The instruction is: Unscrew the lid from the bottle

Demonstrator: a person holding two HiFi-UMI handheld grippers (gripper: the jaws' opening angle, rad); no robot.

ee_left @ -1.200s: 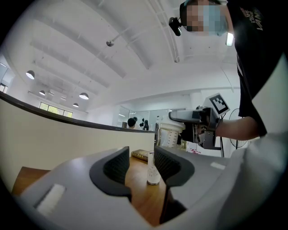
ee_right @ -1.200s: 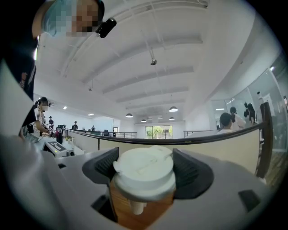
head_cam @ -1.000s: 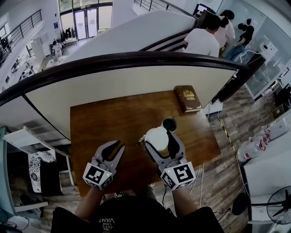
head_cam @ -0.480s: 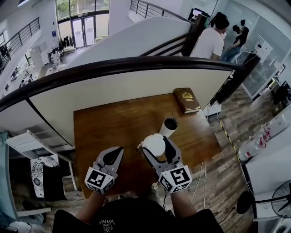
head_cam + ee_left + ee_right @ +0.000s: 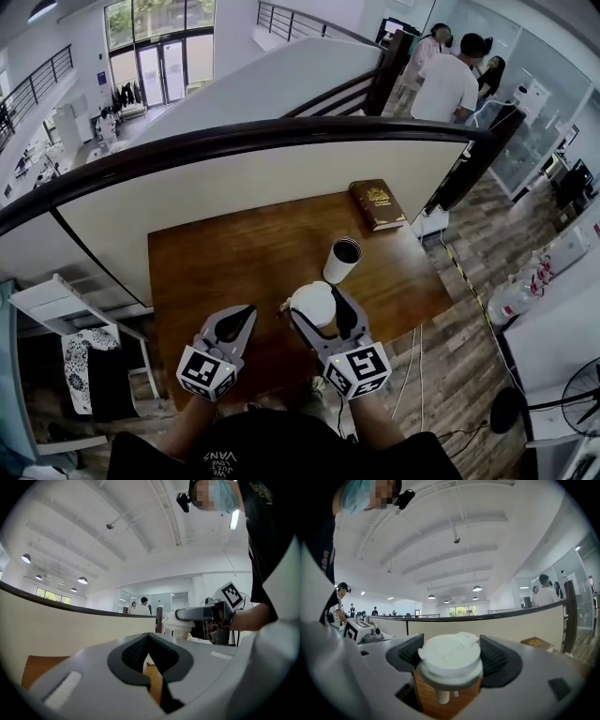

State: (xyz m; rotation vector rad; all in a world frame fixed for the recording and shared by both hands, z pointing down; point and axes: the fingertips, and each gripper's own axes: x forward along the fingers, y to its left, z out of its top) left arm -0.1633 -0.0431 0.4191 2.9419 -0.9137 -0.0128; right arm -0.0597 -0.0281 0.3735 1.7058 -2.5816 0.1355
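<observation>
Right claw: the right gripper is grasping; its dark ribbed pads press on both sides of the round white plastic lid.
Lid look: low domed top with a raised rim and a moulded ridge across it, held level and off the bottle.
Lid place: over the near edge of the brown wooden table, right of the middle.
Hard to make out: a short white stub hangs under the lid in the right gripper view; what it is cannot be told.
Left claw: the left gripper is clenched on nothing, its pads meeting, beside the right one at the near edge.
Bottle: the white cylindrical bottle stands upright just beyond the lid, its dark mouth open, between the lid and the book.
Hidden: the bottle does not show in the right gripper view; the table's near edge lies under both claws in the head view.
Book: the brown hardcover book with gold print lies at the far right corner.
Cut off: the person's forearms run out of the bottom of the head view.
</observation>
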